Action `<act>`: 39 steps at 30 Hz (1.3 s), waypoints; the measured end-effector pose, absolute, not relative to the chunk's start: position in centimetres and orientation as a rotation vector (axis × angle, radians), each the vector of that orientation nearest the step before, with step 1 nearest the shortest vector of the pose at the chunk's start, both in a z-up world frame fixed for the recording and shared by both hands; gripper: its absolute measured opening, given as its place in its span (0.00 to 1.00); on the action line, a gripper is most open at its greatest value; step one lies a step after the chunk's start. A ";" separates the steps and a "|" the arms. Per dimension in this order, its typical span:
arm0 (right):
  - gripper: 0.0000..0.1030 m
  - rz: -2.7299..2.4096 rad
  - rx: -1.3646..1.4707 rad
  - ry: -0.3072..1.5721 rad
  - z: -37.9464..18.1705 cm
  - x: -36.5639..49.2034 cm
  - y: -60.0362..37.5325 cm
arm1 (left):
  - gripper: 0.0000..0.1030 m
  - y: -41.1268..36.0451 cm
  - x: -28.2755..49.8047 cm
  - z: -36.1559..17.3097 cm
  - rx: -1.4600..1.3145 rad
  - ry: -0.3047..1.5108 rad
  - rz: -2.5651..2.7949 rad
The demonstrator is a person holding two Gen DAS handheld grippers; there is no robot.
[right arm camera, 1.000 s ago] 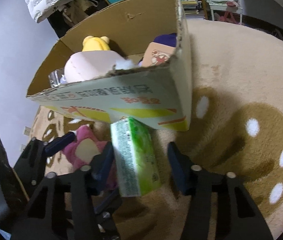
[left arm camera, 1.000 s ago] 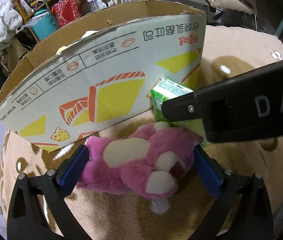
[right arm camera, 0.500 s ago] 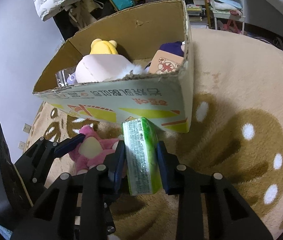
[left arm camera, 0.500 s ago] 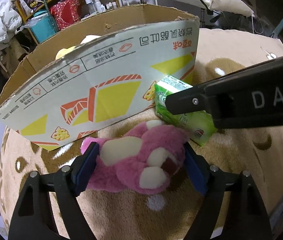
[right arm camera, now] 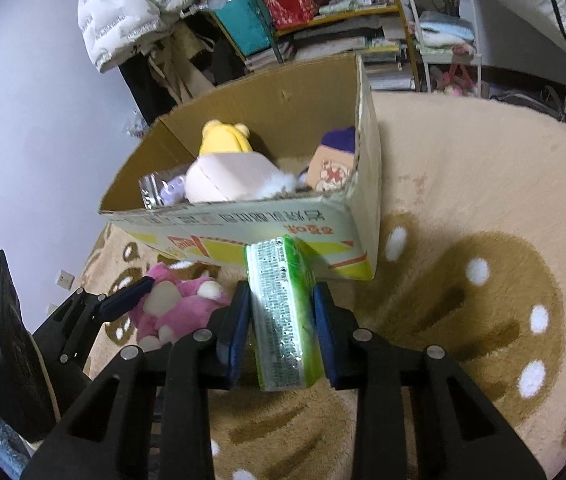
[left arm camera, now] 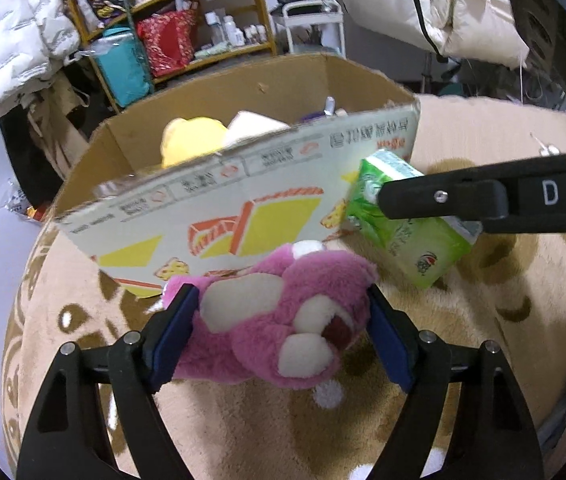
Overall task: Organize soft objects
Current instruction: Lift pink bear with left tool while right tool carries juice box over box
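A: Materials first. What sits in the left gripper (left arm camera: 281, 326)?

B: A pink plush toy (left arm camera: 279, 320), shaggy pile, with cream patches and a dark red patch on its near side. Rounded, lumpy shape. The blue pads (left arm camera: 173, 332) press into its fur on both sides; the jaws stand fairly wide because the toy is bulky. It closed in on the toy during the last second.

A: Orientation of the toy?

B: Long axis runs crosswise, from one pad to the other, roughly level. It hangs just in front of the cardboard box (left arm camera: 219, 216), over the rug (left arm camera: 463, 320).

A: And the right gripper (right arm camera: 281, 322)?

B: Narrow grip on a green tissue pack (right arm camera: 283, 312), glossy plastic film, a soft rectangular block with a printed white panel on top. Pads pinch its long sides. Long axis points forward along the fingers, toward the box front; the far end almost meets the printed wall.

A: Box contents?

B: Corrugated brown inside, white print with yellow and orange shapes outside, torn top edge. Inside: a yellow plush (right arm camera: 225, 140), a pale pink cushion-like form (right arm camera: 229, 178), a tan and purple toy (right arm camera: 333, 160), a clear plastic bag (right arm camera: 151, 192).

A: Floor?

B: Beige deep-pile rug with brown patches and white dots.
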State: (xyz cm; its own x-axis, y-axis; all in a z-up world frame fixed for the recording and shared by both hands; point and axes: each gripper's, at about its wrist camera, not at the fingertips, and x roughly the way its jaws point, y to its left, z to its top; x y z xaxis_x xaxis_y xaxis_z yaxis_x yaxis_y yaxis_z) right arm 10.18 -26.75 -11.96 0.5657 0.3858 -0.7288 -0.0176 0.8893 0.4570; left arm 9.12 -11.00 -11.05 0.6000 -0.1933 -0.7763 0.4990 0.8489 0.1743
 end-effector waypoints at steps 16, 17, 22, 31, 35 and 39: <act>0.31 0.225 0.351 0.585 -3.9 5.3 -25.9 | 0.77 -5.4 5.7 -1.2 0.145 0.509 -0.297; 0.31 0.223 0.348 0.563 -3.5 5.2 -25.9 | 0.77 -5.1 5.5 -0.5 0.133 0.491 -0.298; 0.31 0.217 0.343 0.511 -2.5 5.4 -26.1 | 0.77 -4.2 6.0 1.4 0.104 0.439 -0.301; 0.31 0.221 0.339 0.496 -2.6 7.5 -26.0 | 0.77 -4.4 8.6 2.1 0.106 0.400 -0.315; 0.31 0.220 0.328 0.507 -3.0 8.8 -26.1 | 0.77 -5.1 9.9 1.8 0.121 0.397 -0.311; 0.31 0.217 0.321 0.530 -3.9 10.0 -26.4 | 0.77 -5.2 11.2 1.1 0.120 0.405 -0.308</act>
